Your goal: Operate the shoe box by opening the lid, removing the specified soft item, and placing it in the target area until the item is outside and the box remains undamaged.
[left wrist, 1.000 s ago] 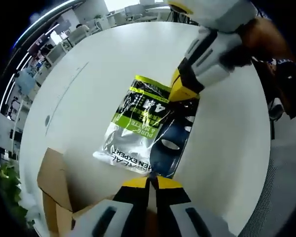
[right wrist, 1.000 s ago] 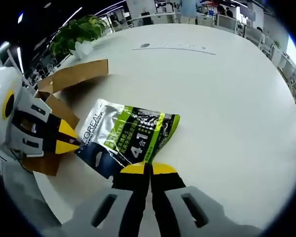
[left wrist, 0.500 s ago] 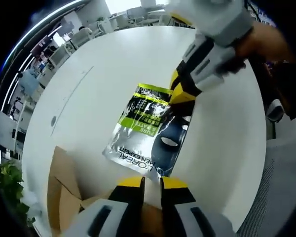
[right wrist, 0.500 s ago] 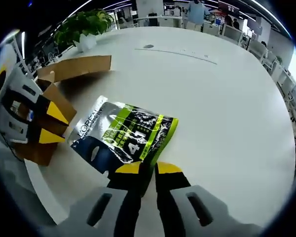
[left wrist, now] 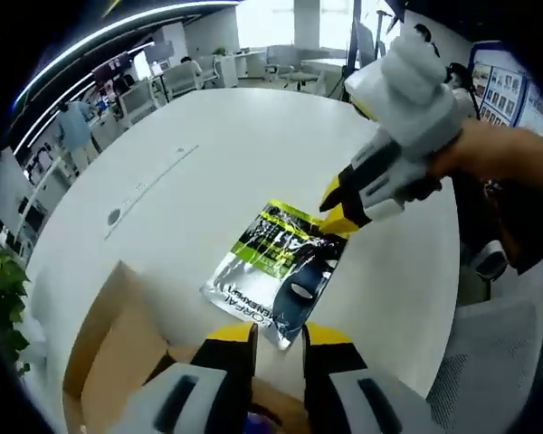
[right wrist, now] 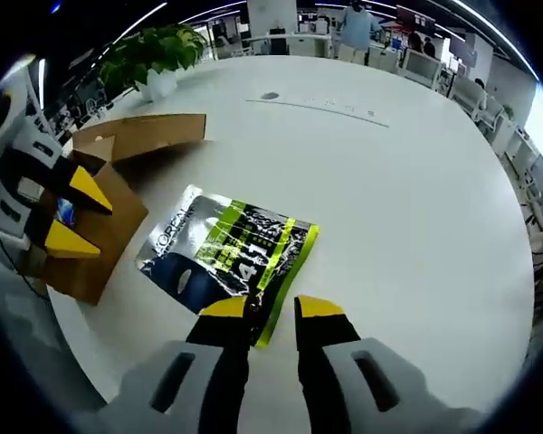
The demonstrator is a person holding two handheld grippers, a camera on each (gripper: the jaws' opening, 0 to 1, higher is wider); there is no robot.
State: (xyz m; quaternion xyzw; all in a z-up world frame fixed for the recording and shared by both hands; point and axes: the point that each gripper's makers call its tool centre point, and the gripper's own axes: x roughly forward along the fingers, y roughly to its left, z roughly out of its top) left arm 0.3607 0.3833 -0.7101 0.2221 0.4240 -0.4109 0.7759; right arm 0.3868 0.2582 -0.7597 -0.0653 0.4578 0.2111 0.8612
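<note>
On the white table the pouch lies flat, outside the box and just beside it. Both grippers hold no load. Left gripper hangs above the open box, its jaws spread, the pouch just ahead. Right gripper hovers at the pouch's green edge, jaws parted and off it. A potted plant stands at the table's far rim.

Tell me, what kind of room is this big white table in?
Probably an open-plan office. The big round white table stands in a wide room, with rows of desks and office chairs behind it, a person standing there, and a green potted plant at the table's edge.
</note>
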